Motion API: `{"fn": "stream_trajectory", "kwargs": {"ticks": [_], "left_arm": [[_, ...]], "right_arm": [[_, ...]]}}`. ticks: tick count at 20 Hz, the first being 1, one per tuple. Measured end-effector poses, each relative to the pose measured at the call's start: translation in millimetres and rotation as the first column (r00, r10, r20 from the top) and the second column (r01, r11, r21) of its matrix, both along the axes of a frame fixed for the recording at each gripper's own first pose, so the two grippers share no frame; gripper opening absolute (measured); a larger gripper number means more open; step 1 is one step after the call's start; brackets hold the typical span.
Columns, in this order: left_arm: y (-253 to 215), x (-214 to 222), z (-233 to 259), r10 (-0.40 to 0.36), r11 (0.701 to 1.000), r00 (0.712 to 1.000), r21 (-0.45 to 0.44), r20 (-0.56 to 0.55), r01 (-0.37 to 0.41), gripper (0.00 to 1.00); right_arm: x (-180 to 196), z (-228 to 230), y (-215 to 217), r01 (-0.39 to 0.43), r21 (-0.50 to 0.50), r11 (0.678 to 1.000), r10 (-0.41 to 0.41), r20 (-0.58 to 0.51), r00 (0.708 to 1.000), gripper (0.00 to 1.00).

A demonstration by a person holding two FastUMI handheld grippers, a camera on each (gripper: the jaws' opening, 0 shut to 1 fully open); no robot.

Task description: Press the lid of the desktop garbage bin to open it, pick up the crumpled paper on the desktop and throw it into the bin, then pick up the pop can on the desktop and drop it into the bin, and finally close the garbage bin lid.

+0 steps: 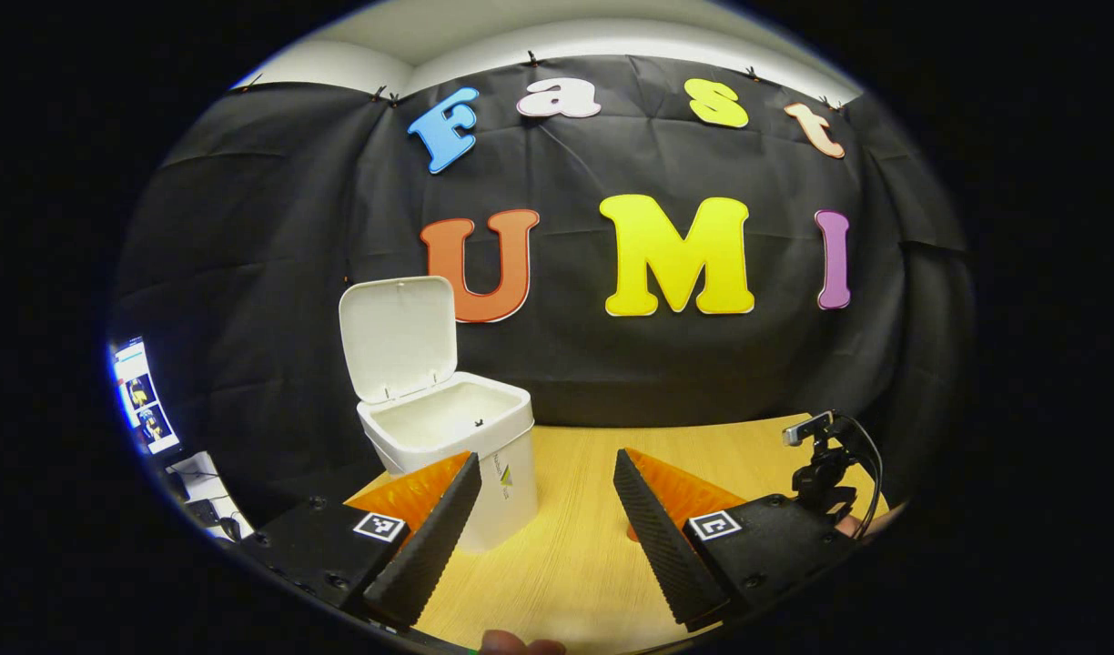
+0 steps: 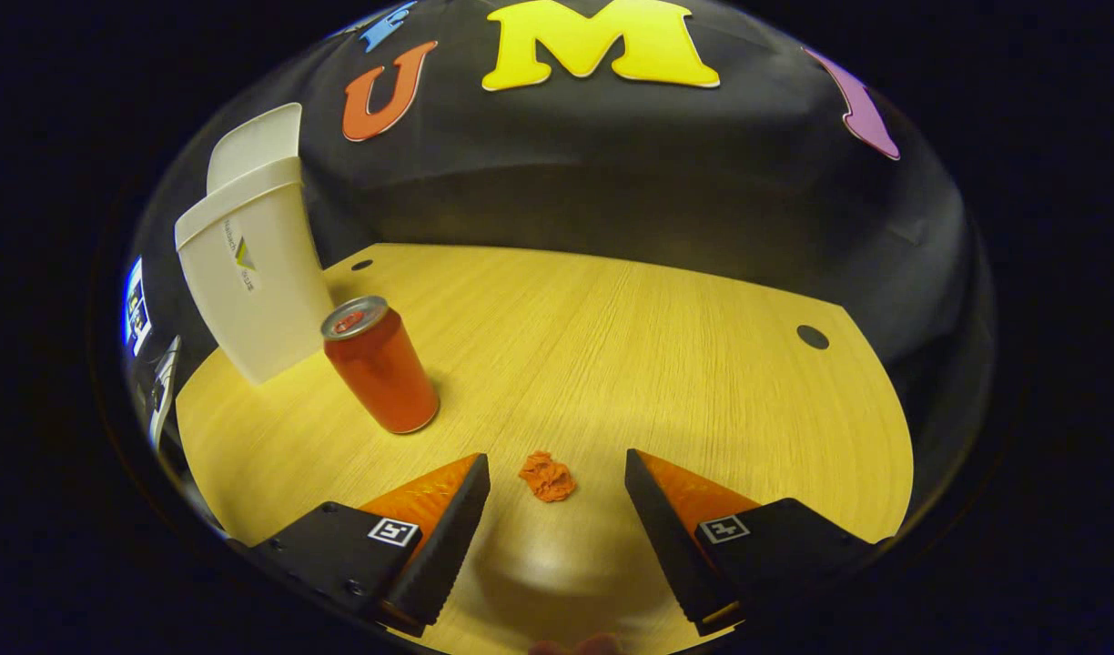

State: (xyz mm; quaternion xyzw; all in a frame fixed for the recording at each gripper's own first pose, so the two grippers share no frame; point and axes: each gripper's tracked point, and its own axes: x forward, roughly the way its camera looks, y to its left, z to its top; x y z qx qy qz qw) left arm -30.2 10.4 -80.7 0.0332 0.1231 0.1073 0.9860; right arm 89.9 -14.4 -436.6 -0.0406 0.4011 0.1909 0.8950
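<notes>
With the bin [image 1: 448, 428] lid already up, right tool [image 2: 557, 496] fingers spread wide just short of the crumpled paper [image 2: 547, 477] near the table's [image 2: 666, 346] front edge; light, soft, squashable wad, pinch across its middle; left tool [image 1: 546, 496] also apart, empty.

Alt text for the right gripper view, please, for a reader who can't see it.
The open right gripper hovers low over a wooden table, a crumpled paper lying between its fingertips. A red pop can stands upright farther left, beside a white bin with its lid raised.
</notes>
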Motion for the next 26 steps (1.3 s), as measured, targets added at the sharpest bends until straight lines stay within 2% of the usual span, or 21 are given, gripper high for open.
{"fn": "stream_trajectory", "kwargs": {"ticks": [7, 10, 12, 13, 16, 17, 19, 21, 22, 26], "left_arm": [[15, -11, -5, 0.059, 0.998, 0.998, 0.001, -0.018, -0.059, 0.97], [20, -15, -7, 0.074, 0.997, 0.997, 0.000, -0.023, -0.074, 0.97], [22, -16, -7, 0.079, 0.997, 0.997, 0.002, -0.025, -0.079, 0.97], [22, -16, -6, 0.080, 0.997, 0.997, 0.006, -0.024, -0.080, 0.97], [24, -15, -2, 0.080, 0.997, 0.997, 0.016, -0.015, -0.080, 0.97], [24, -15, -2, 0.079, 0.997, 0.997, 0.017, -0.014, -0.079, 0.97], [27, -15, -3, 0.077, 0.997, 0.997, 0.015, -0.016, -0.077, 0.97], [31, -13, -4, 0.076, 0.997, 0.997, 0.006, -0.014, -0.076, 0.97], [34, -14, -4, 0.075, 0.997, 0.997, -0.001, -0.009, -0.075, 0.97], [48, -9, -12, 0.069, 0.997, 0.998, -0.021, -0.001, -0.069, 0.97]], "right_arm": [[2, -26, 3, -0.006, -0.032, 0.999, 0.004, -0.056, 0.998, 0.95], [7, -28, 10, -0.018, -0.026, 0.999, 0.017, -0.044, 0.999, 0.95], [6, -30, 15, -0.022, -0.024, 0.999, 0.021, -0.043, 0.999, 0.82], [7, -29, 15, -0.020, -0.024, 1.000, 0.019, -0.044, 0.999, 0.67], [3, -29, 17, -0.019, -0.036, 0.999, 0.017, -0.053, 0.998, 0.35], [2, -28, 18, -0.024, -0.035, 0.999, 0.022, -0.060, 0.998, 0.27], [-1, -25, 22, -0.028, -0.033, 0.999, 0.025, -0.074, 0.997, 0.27], [-5, -6, 22, -0.013, -0.009, 1.000, 0.013, -0.068, 0.998, 0.15], [-8, 7, 25, -0.012, 0.009, 1.000, 0.012, -0.065, 0.998, 0.13], [-12, 85, 41, -0.035, 0.067, 0.997, 0.034, 0.020, 0.999, 0.14]]}}
